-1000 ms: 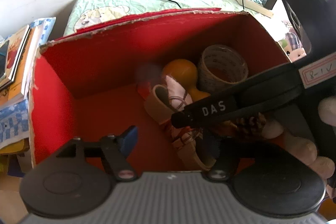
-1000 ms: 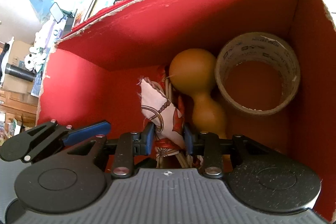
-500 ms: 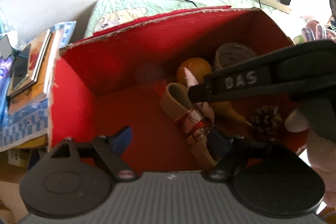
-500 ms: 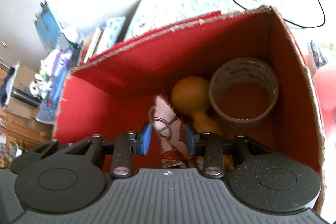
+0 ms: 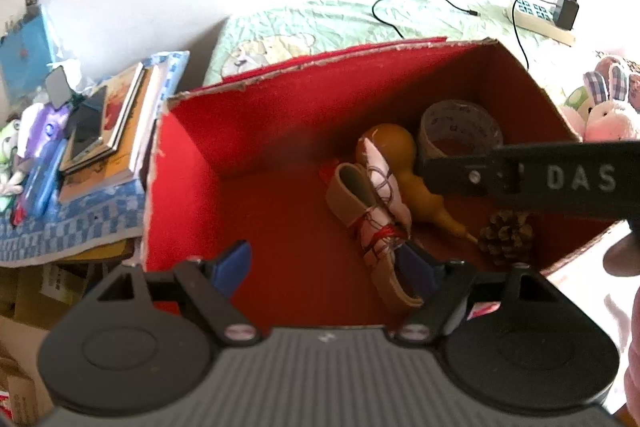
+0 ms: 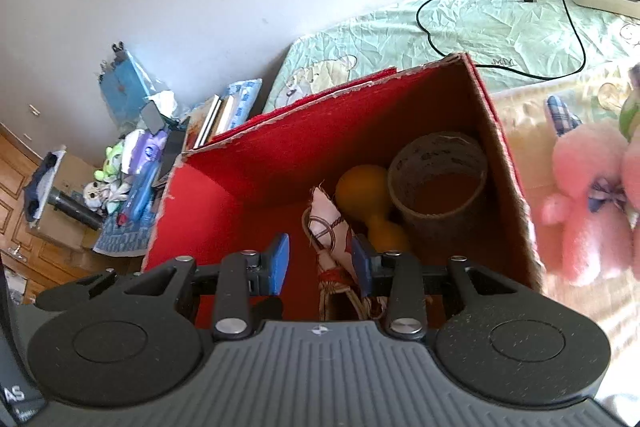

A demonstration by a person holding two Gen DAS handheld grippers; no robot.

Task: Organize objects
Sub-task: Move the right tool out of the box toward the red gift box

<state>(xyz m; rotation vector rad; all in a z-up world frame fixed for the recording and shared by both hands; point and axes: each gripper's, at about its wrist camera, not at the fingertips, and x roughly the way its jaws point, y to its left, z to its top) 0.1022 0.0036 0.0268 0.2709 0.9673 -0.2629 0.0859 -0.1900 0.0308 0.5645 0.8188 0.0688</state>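
Right claw [image 6: 318, 265] spread wide, cloth-wrapped slingshot [image 5: 380, 203] — tan, red-bound — in red box [image 5: 192, 163]

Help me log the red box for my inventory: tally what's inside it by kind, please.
Gourd: 1
Tape roll: 1
Pine cone: 1
Cloth-wrapped slingshot bundle: 1
Total: 4 things in the red box. Anything under the right tool's arm is hidden.
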